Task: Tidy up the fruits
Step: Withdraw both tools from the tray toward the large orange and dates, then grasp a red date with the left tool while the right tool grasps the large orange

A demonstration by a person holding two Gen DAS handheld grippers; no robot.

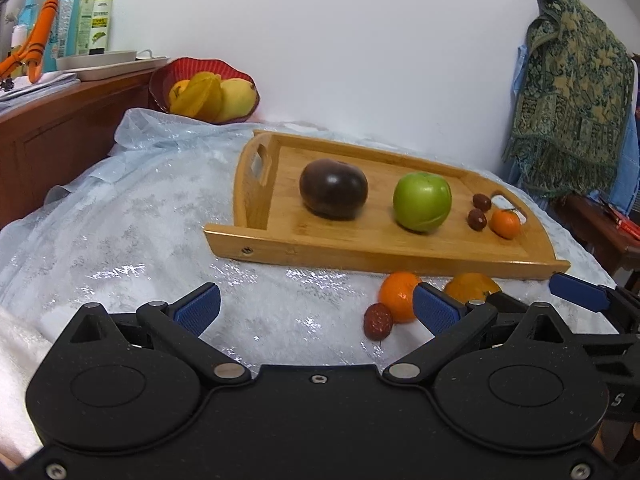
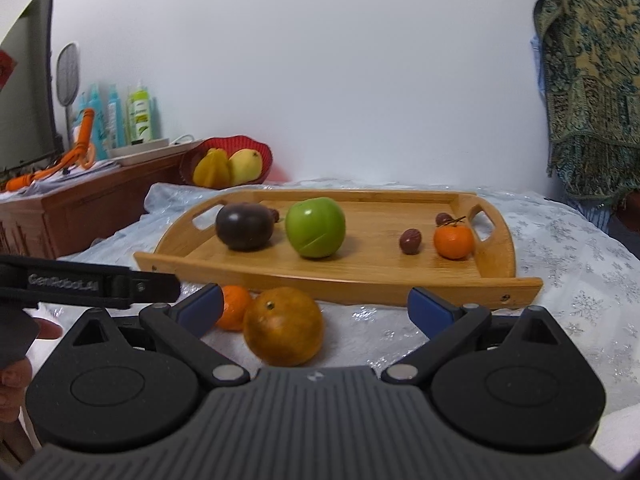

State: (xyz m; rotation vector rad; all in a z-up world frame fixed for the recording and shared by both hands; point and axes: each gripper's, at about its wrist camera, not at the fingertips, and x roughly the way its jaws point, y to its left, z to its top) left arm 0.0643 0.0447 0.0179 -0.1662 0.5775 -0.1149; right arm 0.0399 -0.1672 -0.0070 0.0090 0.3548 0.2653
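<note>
Both grippers, left (image 1: 316,308) and right (image 2: 316,308), spread wide, holding nothing. Tray (image 2: 360,276) carries dark fruit (image 2: 245,226), apple (image 2: 316,227), 1 tangerine (image 2: 453,241), dates. Orange (image 2: 283,326) on cloth (image 1: 140,240) before tray, between right gripper's fingers, untouched.

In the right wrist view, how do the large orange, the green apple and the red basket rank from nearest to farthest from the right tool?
1. Large orange: on the cloth between the open fingers of the right tool, toward the left finger.
2. Green apple: on the wooden tray, mid-left.
3. Red basket: behind the tray, by the wall, far left.
</note>
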